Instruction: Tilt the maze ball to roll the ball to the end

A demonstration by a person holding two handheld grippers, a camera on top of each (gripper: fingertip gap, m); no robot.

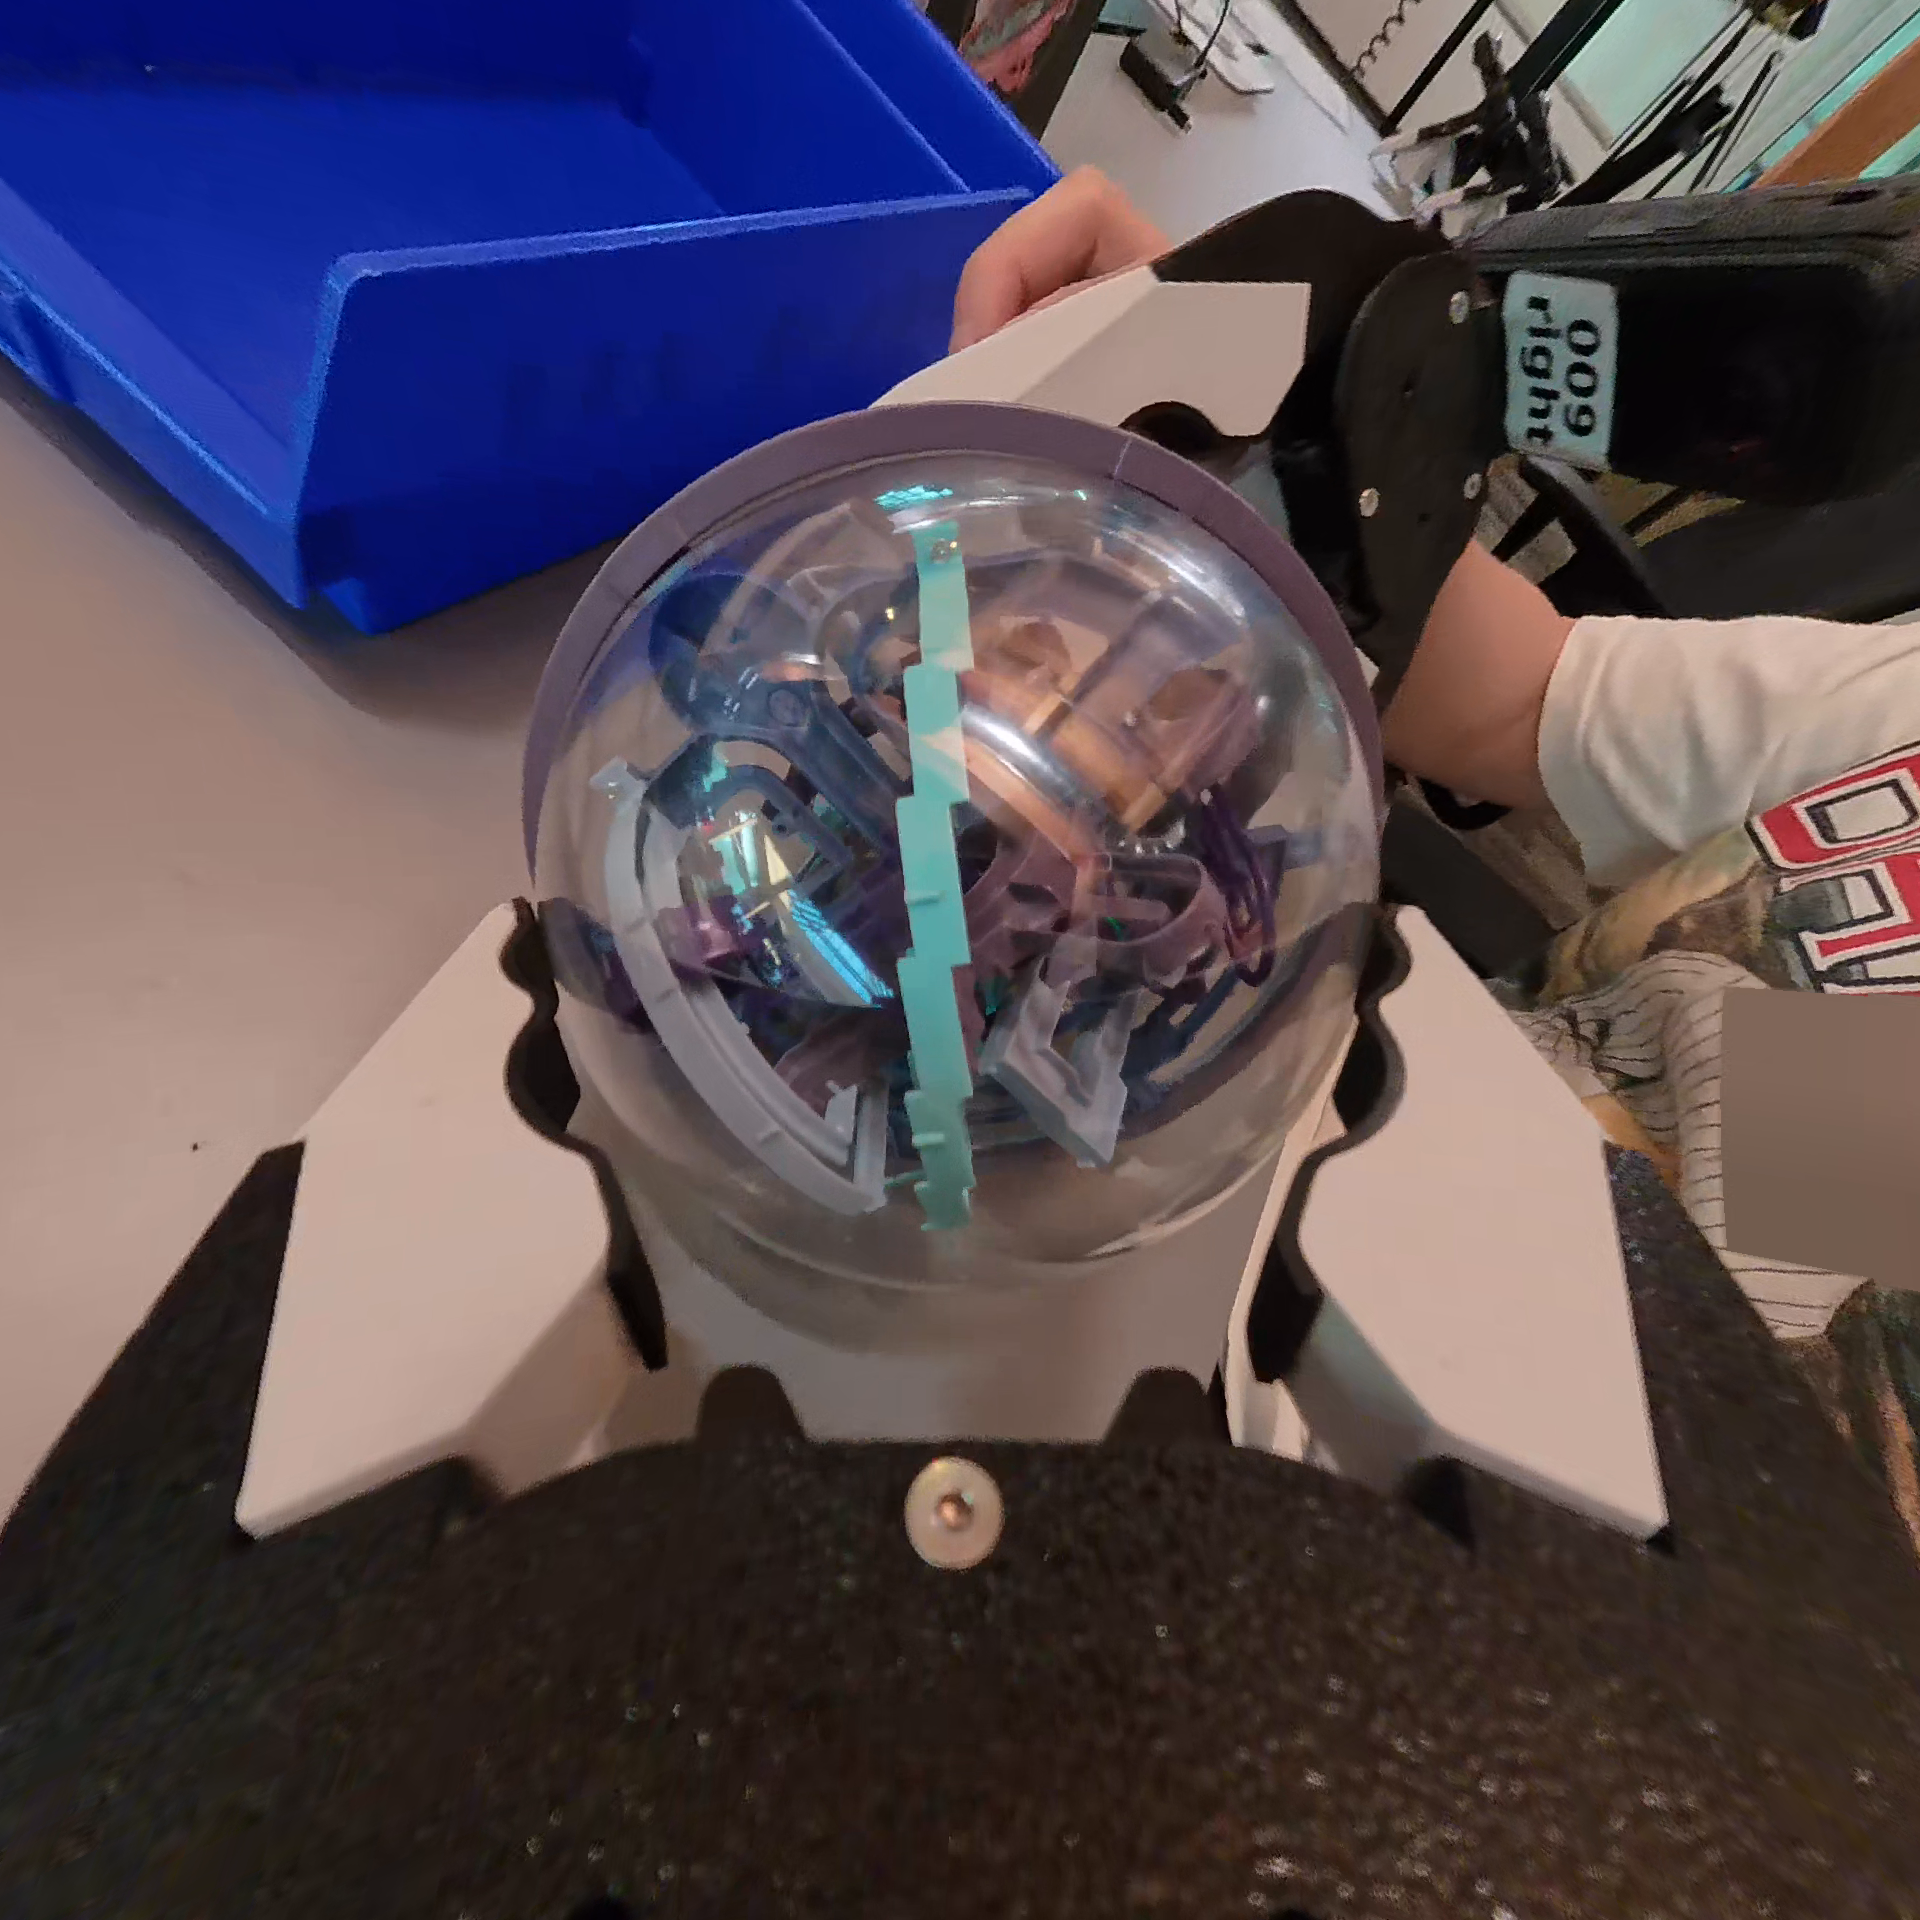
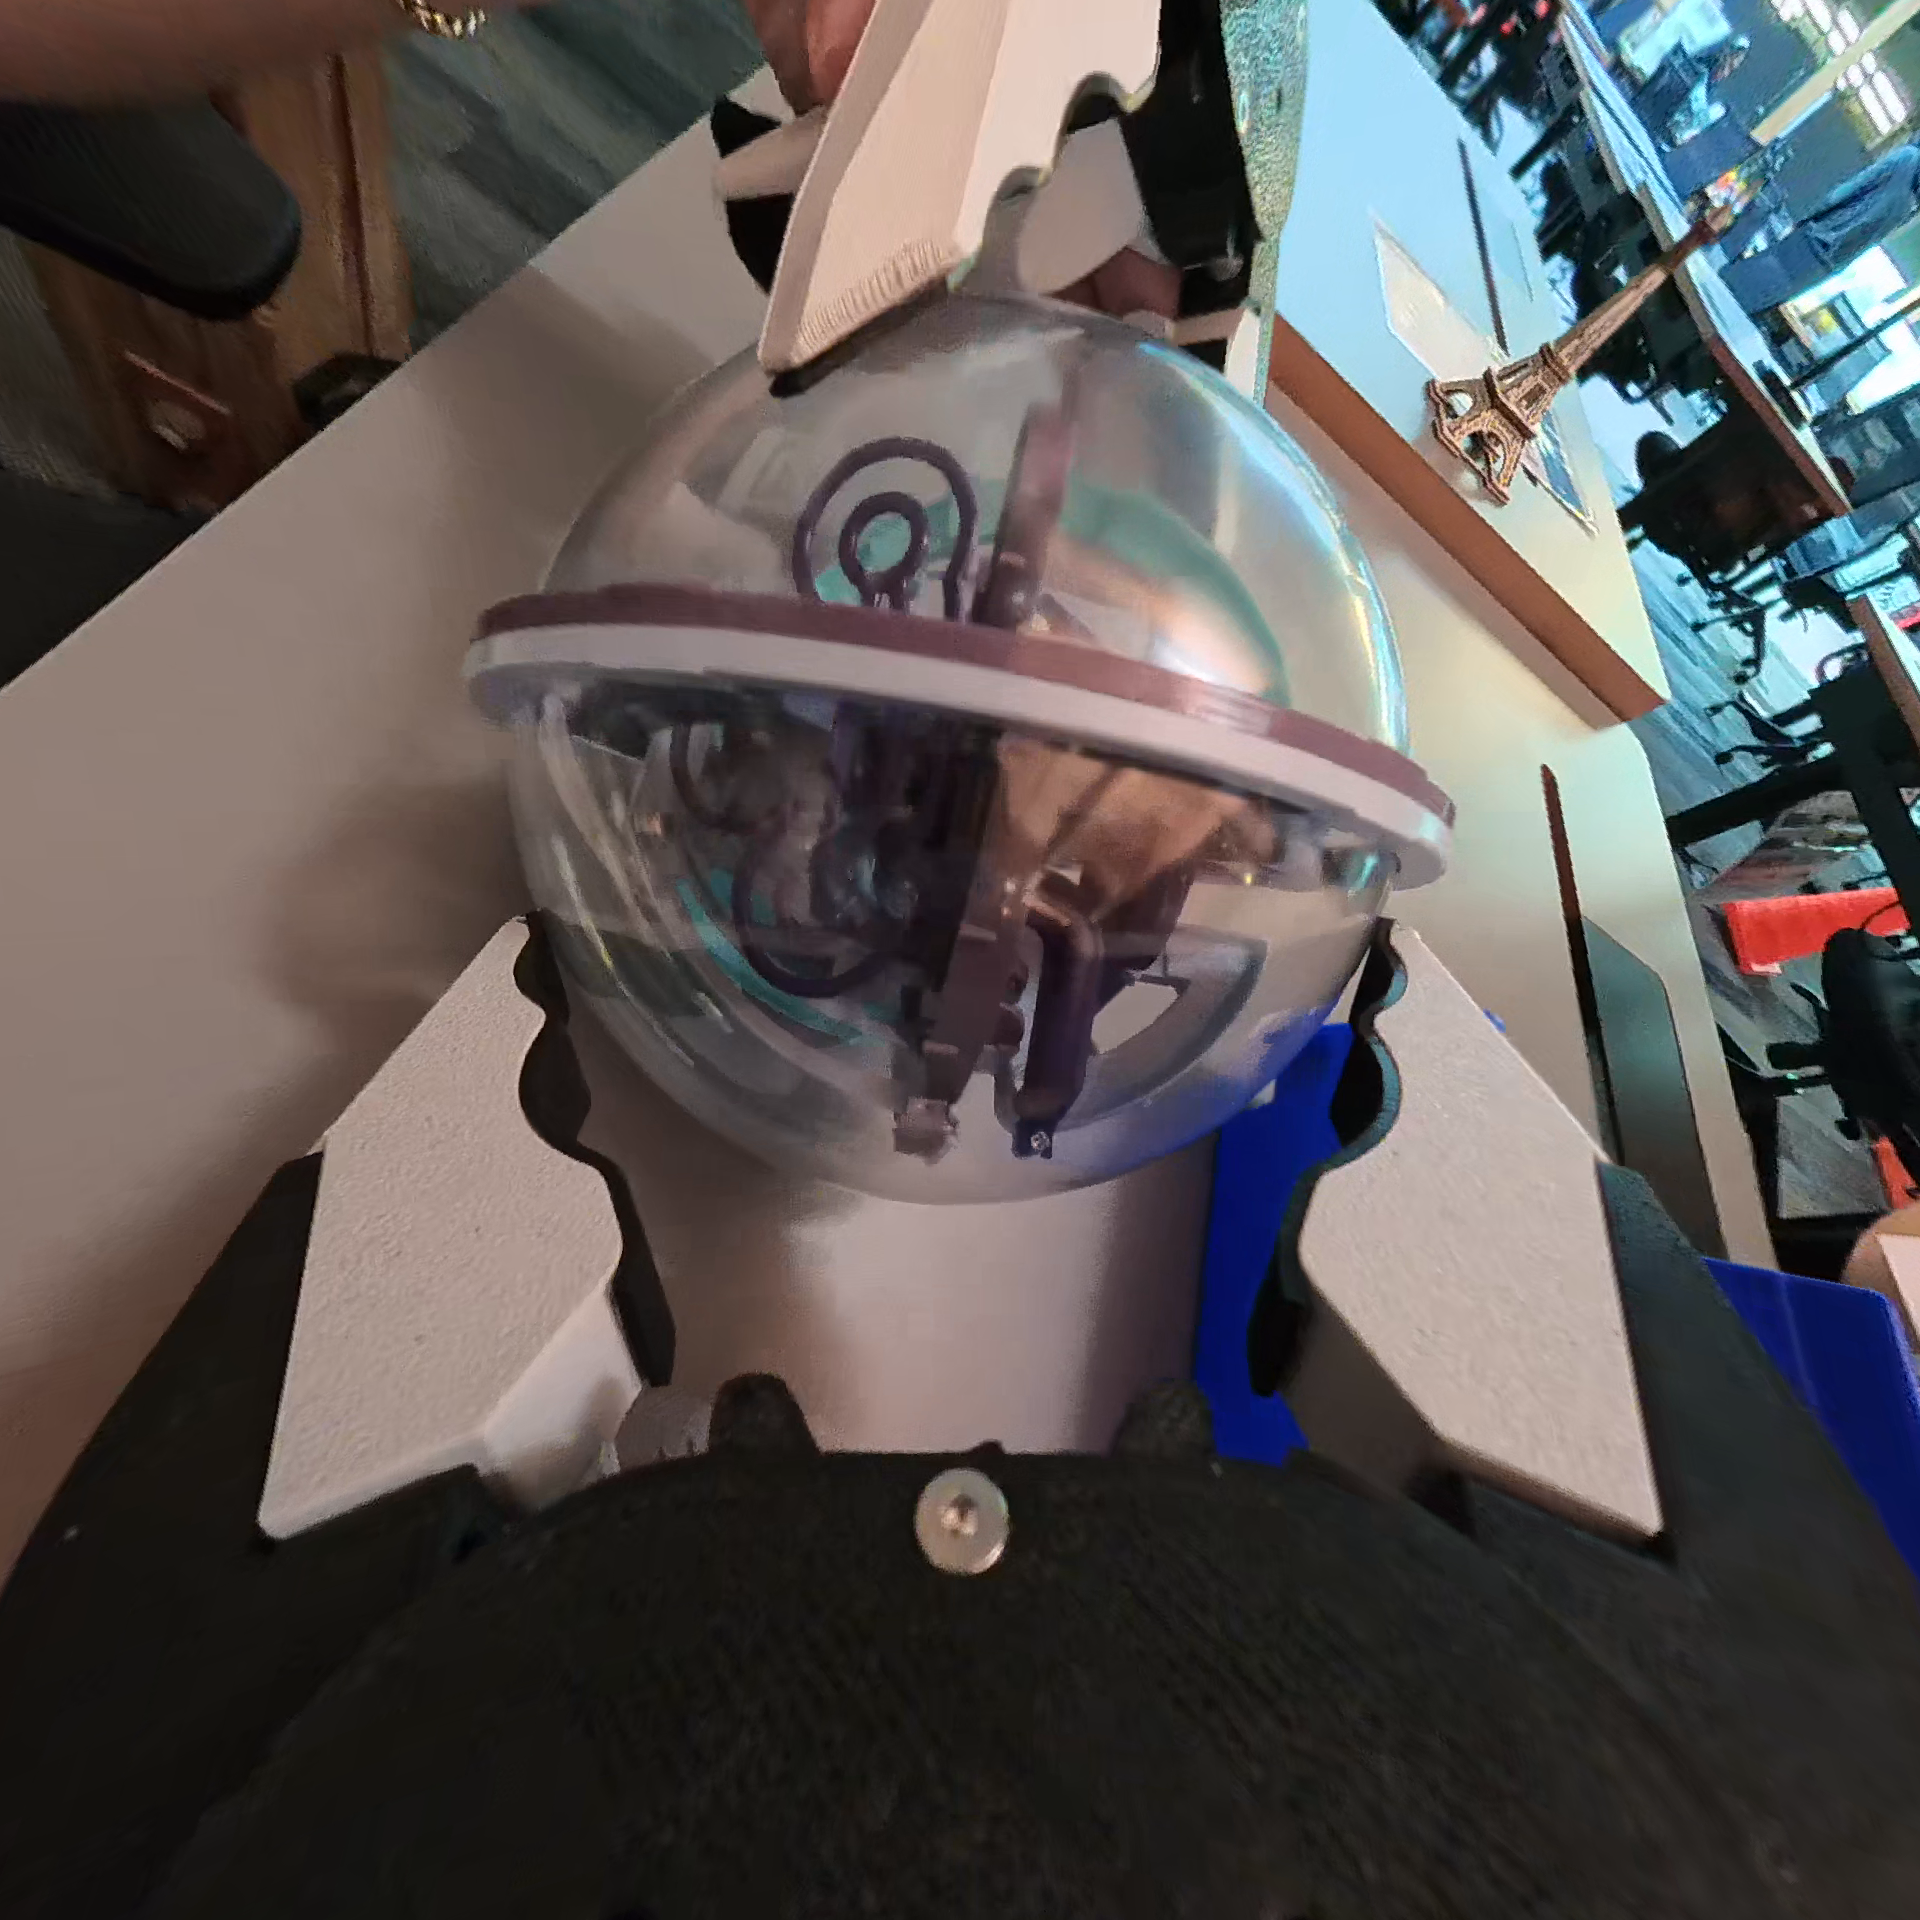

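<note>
The clear maze ball (image 1: 951, 831) is gripped between both tools (image 1: 956, 914) (image 2: 956, 935), mid-tilt probably, though the little ball can't be spotted.

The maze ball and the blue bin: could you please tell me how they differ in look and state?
The maze ball is a clear sphere with coloured tracks inside; the blue bin is an opaque, open-topped box. The maze ball is held on both sides by the left gripper and right gripper; the blue bin rests untouched on the table.
</note>
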